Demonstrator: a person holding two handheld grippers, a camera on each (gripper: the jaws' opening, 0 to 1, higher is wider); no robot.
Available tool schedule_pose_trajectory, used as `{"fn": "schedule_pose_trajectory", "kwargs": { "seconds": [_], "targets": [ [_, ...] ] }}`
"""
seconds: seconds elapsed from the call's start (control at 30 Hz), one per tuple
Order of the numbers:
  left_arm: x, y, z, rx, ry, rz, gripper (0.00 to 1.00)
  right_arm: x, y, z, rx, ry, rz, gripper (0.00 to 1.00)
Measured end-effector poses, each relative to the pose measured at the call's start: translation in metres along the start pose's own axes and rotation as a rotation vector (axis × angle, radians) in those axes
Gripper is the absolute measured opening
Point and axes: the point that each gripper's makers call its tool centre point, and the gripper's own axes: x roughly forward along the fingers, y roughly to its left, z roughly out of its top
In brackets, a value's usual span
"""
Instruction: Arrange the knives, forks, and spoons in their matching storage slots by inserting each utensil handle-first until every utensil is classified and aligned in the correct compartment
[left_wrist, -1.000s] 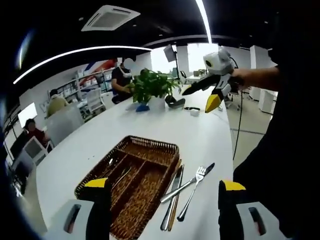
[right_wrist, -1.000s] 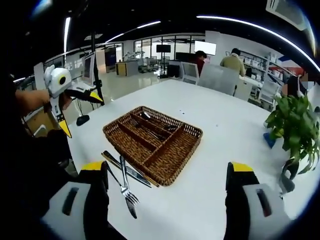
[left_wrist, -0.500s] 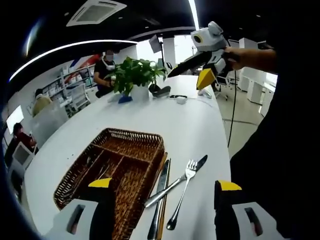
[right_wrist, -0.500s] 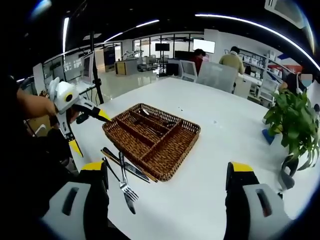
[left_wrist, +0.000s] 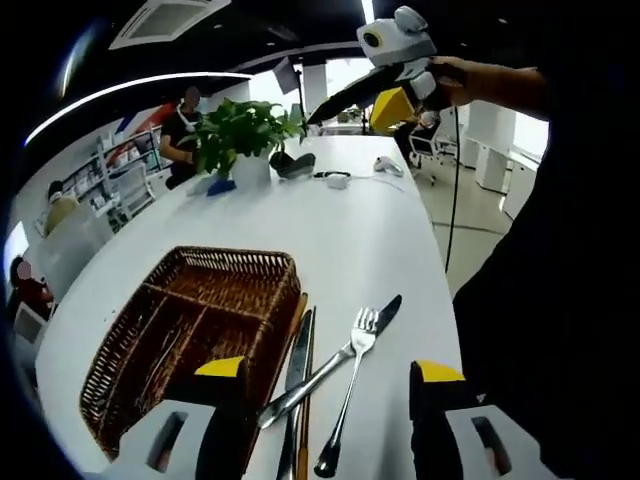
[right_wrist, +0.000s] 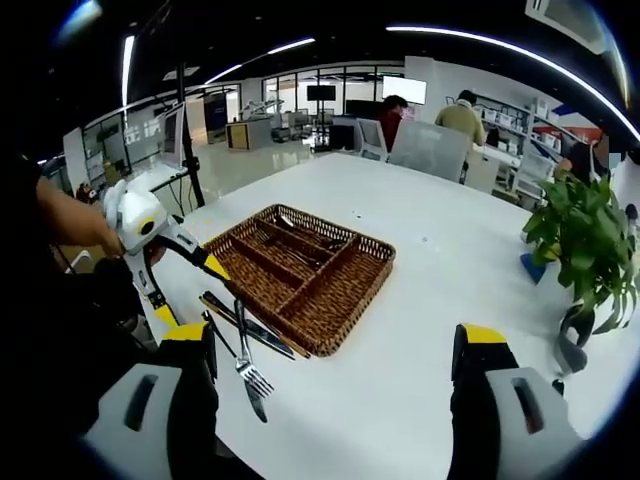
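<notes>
We saw a wicker tray with long compartments resting on the white surface, near its edge. In the right gripper view some utensils already lay in the tray's far compartments, though we could not tell which kinds. Just beside the tray's long side, on the bare surface, lay a loose group of cutlery: a fork, a knife crossing under it with its dark tip pointing away from the tray, and 2 more long pieces lying parallel to the wicker wall, almost touching it. In the right gripper view the same fork lay with its tines toward the camera.

Our left gripper hung just above that cutlery with its yellow-tipped jaws spread wide and nothing between them; in the right gripper view it hovered beside the tray's near corner, held by a hand. Our right gripper was also spread wide and empty, held well back from the tray; in the left gripper view it was raised high over the far part of the surface. A potted plant stood farther along the surface, well apart from the tray.
</notes>
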Motion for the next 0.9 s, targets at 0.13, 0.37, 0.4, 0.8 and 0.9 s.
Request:
{"fn": "schedule_pose_trajectory", "kwargs": {
  "seconds": [0.13, 0.37, 0.4, 0.8, 0.9],
  "targets": [
    [0.011, -0.004, -0.01, -0.001, 0.026, -0.019, 0.61, -0.001, -0.001, 0.002, 0.005, -0.006, -0.002, 0.99],
    [0.029, -0.018, -0.024, -0.035, 0.068, -0.09, 0.47, -0.003, 0.0, 0.008, 0.003, -0.019, 0.006, 0.99],
    [0.034, -0.019, -0.028, -0.05, 0.08, -0.095, 0.46, -0.003, 0.0, 0.008, 0.002, -0.02, 0.006, 0.99],
    [0.059, -0.031, -0.038, -0.063, 0.105, -0.127, 0.3, -0.008, 0.004, 0.006, 0.006, -0.023, 0.007, 0.99],
    [0.063, -0.032, -0.04, -0.062, 0.111, -0.127, 0.25, -0.008, 0.009, 0.008, 0.008, -0.027, 0.018, 0.99]
  ]
}}
